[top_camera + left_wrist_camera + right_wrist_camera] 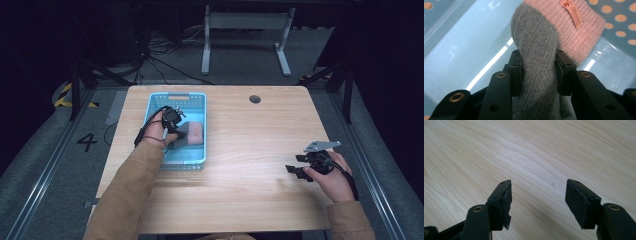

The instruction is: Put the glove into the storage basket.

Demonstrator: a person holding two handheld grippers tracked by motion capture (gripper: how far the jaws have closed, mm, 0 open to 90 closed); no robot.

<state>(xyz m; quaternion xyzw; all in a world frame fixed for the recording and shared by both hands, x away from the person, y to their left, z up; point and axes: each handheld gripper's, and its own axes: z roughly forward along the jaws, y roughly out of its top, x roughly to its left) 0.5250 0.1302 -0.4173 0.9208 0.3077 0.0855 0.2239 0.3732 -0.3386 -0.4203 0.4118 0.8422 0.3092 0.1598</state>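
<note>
The sock [541,50], grey with a pink cuff, lies in the blue basket [199,100] at ten o'clock on the pale wood table [250,140]. Your left gripper [172,120] pinches its grey part. Your right gripper [537,200], jaws spread wide, hovers over bare wood at four o'clock. Dark floor [240,60] and cables lie beyond.

- I see a light wood table [240,150], rounded corners, w/ a small dark round hole [255,99] near the far edge.
- Blue plastic basket [200,107] sits on the left-centre part of it.
</note>
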